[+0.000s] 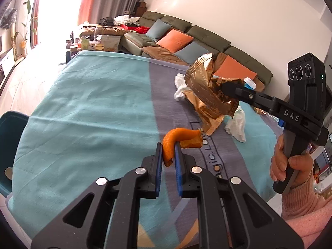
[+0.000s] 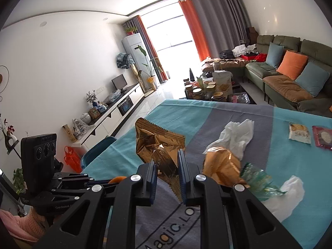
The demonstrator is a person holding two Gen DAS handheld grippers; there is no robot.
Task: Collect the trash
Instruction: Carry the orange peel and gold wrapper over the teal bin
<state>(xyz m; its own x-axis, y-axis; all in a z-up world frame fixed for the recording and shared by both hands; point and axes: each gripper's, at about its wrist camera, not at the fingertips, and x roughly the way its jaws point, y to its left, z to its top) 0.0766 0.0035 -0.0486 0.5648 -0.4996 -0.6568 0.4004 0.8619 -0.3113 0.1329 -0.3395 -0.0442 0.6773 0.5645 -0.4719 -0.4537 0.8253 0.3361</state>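
My left gripper (image 1: 168,148) is shut on a curled orange peel (image 1: 180,140) and holds it just above the teal and grey tablecloth (image 1: 93,112). My right gripper (image 2: 167,157) is shut on a crumpled gold foil wrapper (image 2: 157,141), lifted above the table; the wrapper also shows in the left wrist view (image 1: 205,87). White crumpled tissues (image 2: 234,134) (image 1: 235,124), a second gold wrapper (image 2: 221,166) and a green clear wrapper (image 2: 259,180) lie on the cloth.
Two small snack packets (image 2: 299,131) lie at the far right of the table. A teal chair (image 2: 97,147) stands at the table's left side. A green sofa (image 2: 290,76) and a cluttered coffee table (image 2: 215,89) stand beyond.
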